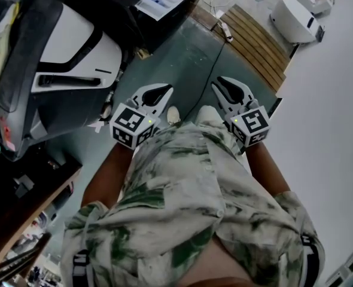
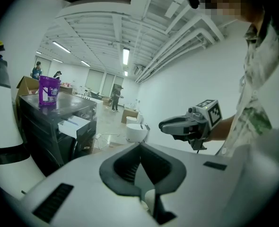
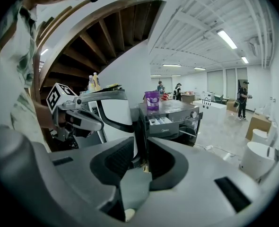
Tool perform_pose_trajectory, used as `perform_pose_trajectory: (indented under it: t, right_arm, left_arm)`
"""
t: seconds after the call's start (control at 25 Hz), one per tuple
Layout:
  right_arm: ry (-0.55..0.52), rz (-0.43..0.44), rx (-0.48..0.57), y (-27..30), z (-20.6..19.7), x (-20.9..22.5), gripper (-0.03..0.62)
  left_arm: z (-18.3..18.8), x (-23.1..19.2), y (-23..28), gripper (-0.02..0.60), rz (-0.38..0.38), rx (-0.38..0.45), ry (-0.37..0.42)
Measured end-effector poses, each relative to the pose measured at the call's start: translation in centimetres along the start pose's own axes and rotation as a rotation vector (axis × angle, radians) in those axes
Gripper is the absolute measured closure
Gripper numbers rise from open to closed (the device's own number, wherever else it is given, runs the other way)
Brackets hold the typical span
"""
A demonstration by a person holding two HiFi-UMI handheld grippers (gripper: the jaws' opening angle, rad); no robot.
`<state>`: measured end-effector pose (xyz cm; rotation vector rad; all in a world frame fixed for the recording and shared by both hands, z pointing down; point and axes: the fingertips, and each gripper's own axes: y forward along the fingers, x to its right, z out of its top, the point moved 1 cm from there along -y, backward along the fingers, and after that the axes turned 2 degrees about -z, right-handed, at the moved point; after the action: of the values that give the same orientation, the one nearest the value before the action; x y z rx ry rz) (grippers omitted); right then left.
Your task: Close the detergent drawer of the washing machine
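The dark washing machine (image 1: 170,26) stands at the top of the head view, well beyond both grippers, with its white detergent drawer (image 1: 160,2) pulled out. The drawer (image 2: 73,125) also shows in the left gripper view, under a purple detergent bottle (image 2: 48,90), and in the right gripper view (image 3: 158,121). My left gripper (image 1: 166,88) and right gripper (image 1: 218,81) are held side by side in front of the person's body, in the air above the floor. The left gripper's tips meet with nothing between them. The right gripper's tips stand a narrow gap apart, empty.
A large white and black machine (image 1: 63,58) fills the left side. A dark desk (image 1: 21,202) is at lower left. A wooden slatted platform (image 1: 254,37), a white round appliance (image 1: 293,18) and a floor cable (image 1: 209,70) lie ahead on the right. People stand far off.
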<state>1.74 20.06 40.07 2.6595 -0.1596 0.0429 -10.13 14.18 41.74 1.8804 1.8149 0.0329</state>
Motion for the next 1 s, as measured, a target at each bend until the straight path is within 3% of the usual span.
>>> perform_pose_trajectory:
  t: [0.36,1.0]
  right_arm:
    - [-0.023,0.074,0.004,5.2,1.6,3.6,0.491]
    - [-0.098,0.27,-0.018,16.9,5.2,13.9,0.488]
  left_arm:
    - [1.7,-4.0,2.0,0.558,0.089,0.026,-0.05]
    - [9.0,-10.7,7.5,0.557,0.362,0.098,-0.147]
